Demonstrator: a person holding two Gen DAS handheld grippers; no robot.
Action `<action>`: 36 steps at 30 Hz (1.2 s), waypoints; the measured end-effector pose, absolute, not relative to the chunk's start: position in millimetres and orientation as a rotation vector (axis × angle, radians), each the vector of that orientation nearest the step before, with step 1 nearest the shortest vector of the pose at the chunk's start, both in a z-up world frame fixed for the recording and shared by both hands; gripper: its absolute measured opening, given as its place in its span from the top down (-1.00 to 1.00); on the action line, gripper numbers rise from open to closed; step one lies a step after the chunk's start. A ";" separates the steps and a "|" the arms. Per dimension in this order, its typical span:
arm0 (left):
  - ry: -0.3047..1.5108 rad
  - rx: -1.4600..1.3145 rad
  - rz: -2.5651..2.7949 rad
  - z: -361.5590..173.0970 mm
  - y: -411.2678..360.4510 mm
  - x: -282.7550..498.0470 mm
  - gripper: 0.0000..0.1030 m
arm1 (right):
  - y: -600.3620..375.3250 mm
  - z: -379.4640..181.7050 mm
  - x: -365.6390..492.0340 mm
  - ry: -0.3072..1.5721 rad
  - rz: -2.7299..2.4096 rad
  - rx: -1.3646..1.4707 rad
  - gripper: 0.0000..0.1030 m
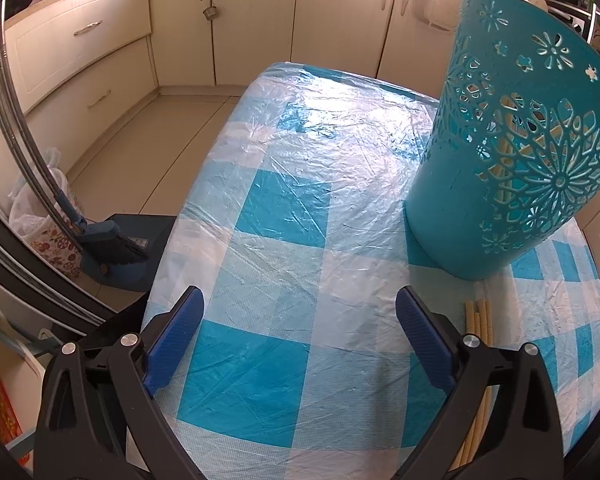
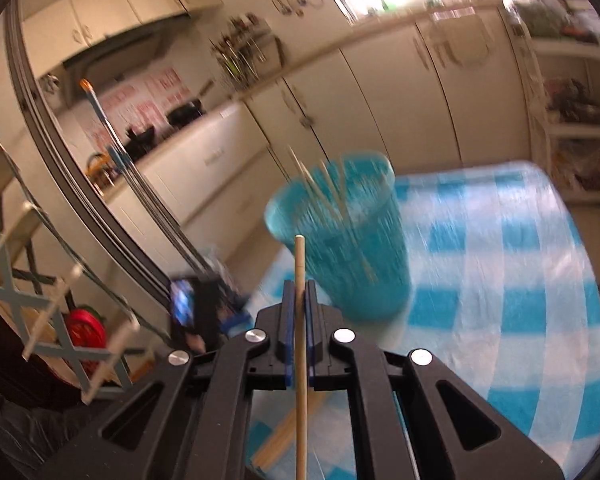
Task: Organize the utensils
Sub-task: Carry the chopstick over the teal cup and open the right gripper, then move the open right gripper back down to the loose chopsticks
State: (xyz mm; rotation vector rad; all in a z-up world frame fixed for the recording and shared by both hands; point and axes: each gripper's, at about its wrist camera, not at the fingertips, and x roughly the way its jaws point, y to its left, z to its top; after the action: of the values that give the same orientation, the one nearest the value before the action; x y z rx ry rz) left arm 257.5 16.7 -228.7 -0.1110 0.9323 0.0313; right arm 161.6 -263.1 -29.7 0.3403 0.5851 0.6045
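Note:
A teal perforated holder (image 1: 512, 148) stands on the checked tablecloth, with pale chopsticks showing through its cut-outs. In the right wrist view the same holder (image 2: 340, 240) appears blurred, several chopsticks sticking out of its top. My right gripper (image 2: 299, 286) is shut on a single wooden chopstick (image 2: 300, 344), which stands upright between the blue pads, lifted above the table. More chopsticks (image 1: 478, 320) lie on the cloth beside the left gripper's right finger; they also show below the right gripper (image 2: 288, 432). My left gripper (image 1: 300, 300) hovers open over the cloth, nothing between its fingers.
The table (image 1: 280, 220) is covered by a blue-and-white checked cloth under clear plastic. Cream kitchen cabinets (image 1: 240, 20) line the far wall. A broom and dustpan (image 1: 112, 248) stand on the floor to the left, beside a folding rack (image 2: 40, 300).

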 end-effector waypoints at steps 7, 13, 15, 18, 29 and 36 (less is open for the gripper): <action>0.937 -0.116 0.034 -229.0 17.2 258.3 -0.81 | -245.6 42.5 200.7 0.272 0.458 0.320 0.89; 0.937 -0.127 0.031 -229.8 19.2 258.6 -0.82 | -221.4 30.1 243.9 0.180 0.262 0.252 0.89; 0.935 -0.132 0.030 -229.7 19.6 258.6 -0.82 | -218.4 14.6 251.9 0.204 0.224 0.233 0.89; 0.934 -0.134 0.029 -230.2 20.4 258.9 -0.83 | -218.1 -6.6 256.1 0.237 0.208 0.214 0.88; 0.936 -0.130 0.034 -230.1 19.6 259.4 -0.84 | -225.5 -31.0 192.0 0.297 0.246 0.169 0.36; 0.933 -0.126 0.045 -230.0 18.9 258.1 -0.84 | -212.0 -108.4 133.6 0.573 0.285 0.096 0.23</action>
State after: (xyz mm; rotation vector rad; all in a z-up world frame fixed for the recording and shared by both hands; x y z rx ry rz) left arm 258.1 18.9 -230.0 -0.1258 0.9333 0.0449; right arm 133.6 -212.0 -108.4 0.0956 0.5727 0.2848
